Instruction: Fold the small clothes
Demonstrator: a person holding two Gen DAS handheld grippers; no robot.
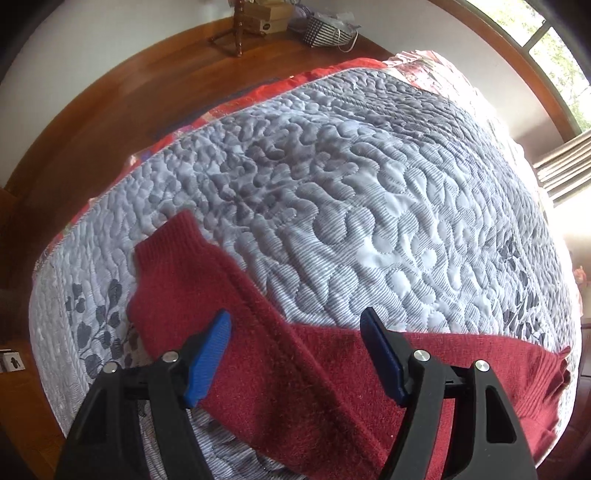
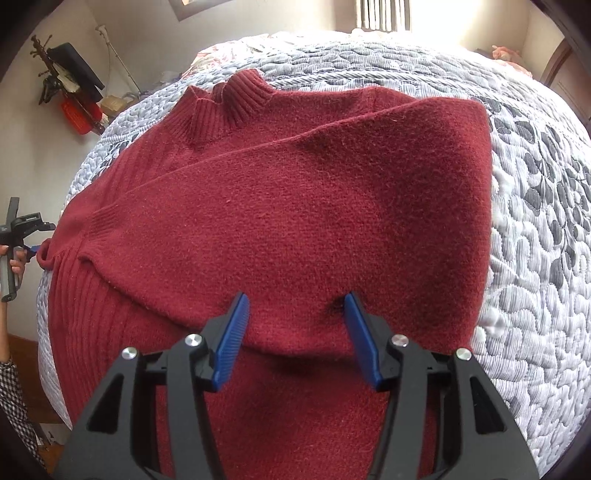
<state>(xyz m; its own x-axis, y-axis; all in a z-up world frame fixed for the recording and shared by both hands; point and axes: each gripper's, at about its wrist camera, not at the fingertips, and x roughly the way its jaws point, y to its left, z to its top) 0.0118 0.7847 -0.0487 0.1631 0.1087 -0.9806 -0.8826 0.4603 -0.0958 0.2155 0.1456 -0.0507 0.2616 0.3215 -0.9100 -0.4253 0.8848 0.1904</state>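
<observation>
A dark red knit sweater (image 2: 295,192) lies flat on the grey quilted bedspread (image 2: 535,221), ribbed collar (image 2: 229,103) at the far end. One sleeve is folded across its body. My right gripper (image 2: 296,302) hovers open just over the sweater's near part, with nothing between its blue pads. In the left wrist view, a sleeve (image 1: 207,288) with its cuff (image 1: 166,240) runs out over the bedspread (image 1: 332,184). My left gripper (image 1: 295,321) stands open above that sleeve. The left gripper (image 2: 22,229) also shows at the far left of the right wrist view, beside a cuff.
Wooden floor (image 1: 129,110) surrounds the bed. A wooden stand (image 1: 240,33), boxes (image 1: 266,18) and a striped basket (image 1: 325,31) sit by the far wall. A coat rack (image 2: 62,81) with dark items and a red box (image 2: 79,114) stand left of the bed. A hand (image 2: 14,262) holds the left gripper.
</observation>
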